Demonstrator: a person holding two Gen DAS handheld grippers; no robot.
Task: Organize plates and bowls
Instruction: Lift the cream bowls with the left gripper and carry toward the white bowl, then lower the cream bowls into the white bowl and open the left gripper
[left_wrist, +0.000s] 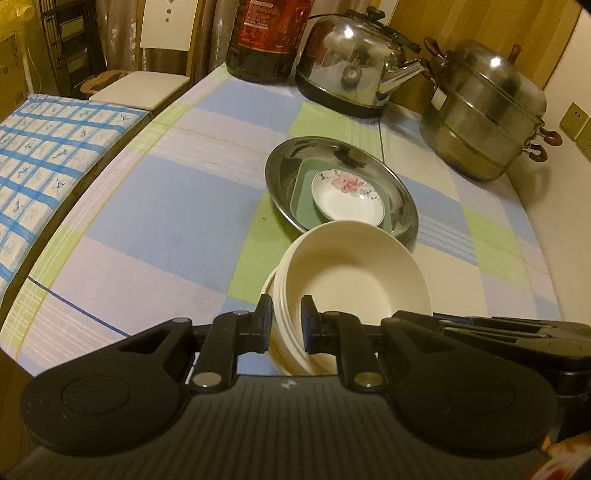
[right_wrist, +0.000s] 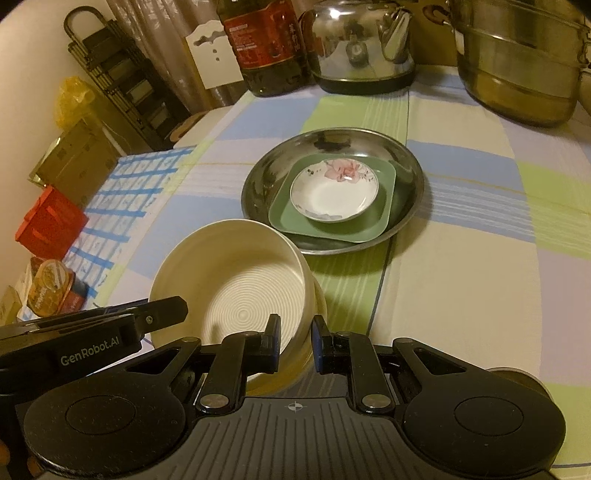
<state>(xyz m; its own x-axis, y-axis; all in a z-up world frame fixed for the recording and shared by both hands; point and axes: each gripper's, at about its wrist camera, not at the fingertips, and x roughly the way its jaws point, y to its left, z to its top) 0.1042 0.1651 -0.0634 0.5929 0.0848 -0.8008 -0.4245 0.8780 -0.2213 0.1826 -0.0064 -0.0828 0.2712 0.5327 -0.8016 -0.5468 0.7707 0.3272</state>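
While both grippers' fingers (left_wrist: 266, 325) pinch cream bowl (left_wrist: 351, 273) rims, steel tray (right_wrist: 410, 184) sits near.

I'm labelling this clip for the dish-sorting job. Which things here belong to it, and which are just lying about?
Part of the job:
- cream bowls, stacked, held by both tongs
- steel plate
- green dish in it
- flowered saucer on top
- left tongs, right tongs

Lying about:
- kettle
- steamer pot
- oil bottle
- red box
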